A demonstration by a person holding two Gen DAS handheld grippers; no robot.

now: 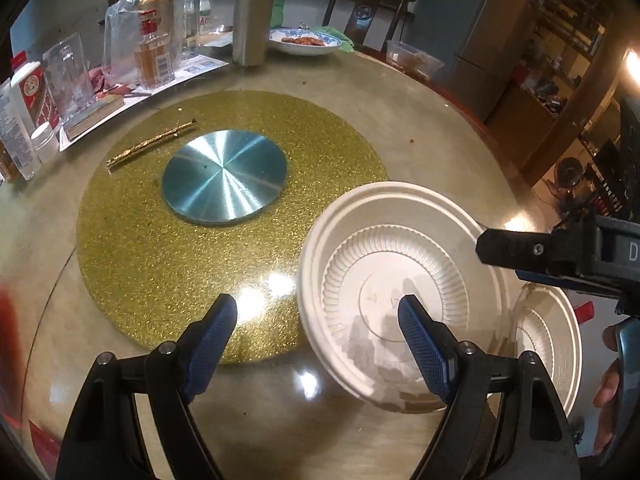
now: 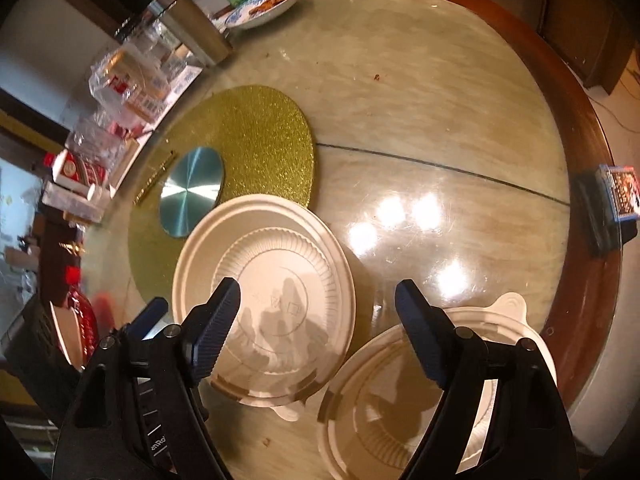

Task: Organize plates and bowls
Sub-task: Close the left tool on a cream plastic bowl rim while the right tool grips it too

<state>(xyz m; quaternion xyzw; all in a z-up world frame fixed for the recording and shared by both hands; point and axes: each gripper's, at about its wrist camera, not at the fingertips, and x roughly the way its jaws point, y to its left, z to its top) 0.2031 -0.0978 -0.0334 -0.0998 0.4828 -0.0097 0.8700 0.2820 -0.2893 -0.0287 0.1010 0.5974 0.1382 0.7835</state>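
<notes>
Two white disposable bowls with ribbed walls sit side by side on the glass-topped round table. The bigger-looking bowl (image 1: 384,276) (image 2: 272,276) partly overlaps the gold mat. The second bowl (image 1: 548,344) (image 2: 392,404) has a small tab on its rim and lies to the right of the first. My left gripper (image 1: 318,312) is open above the first bowl's left rim, one finger over the bowl and one over the mat. My right gripper (image 2: 318,296) is open too, hovering across the gap between the two bowls. Neither holds anything.
A gold glitter mat (image 1: 192,240) carries a round metal disc (image 1: 224,176) and a gold stick (image 1: 152,142). Bottles and glasses (image 1: 68,76), a steel flask (image 1: 250,16) and a blue-and-white dish of food (image 1: 304,40) crowd the far side. A small box (image 2: 620,196) sits at the table's wooden edge (image 2: 580,120).
</notes>
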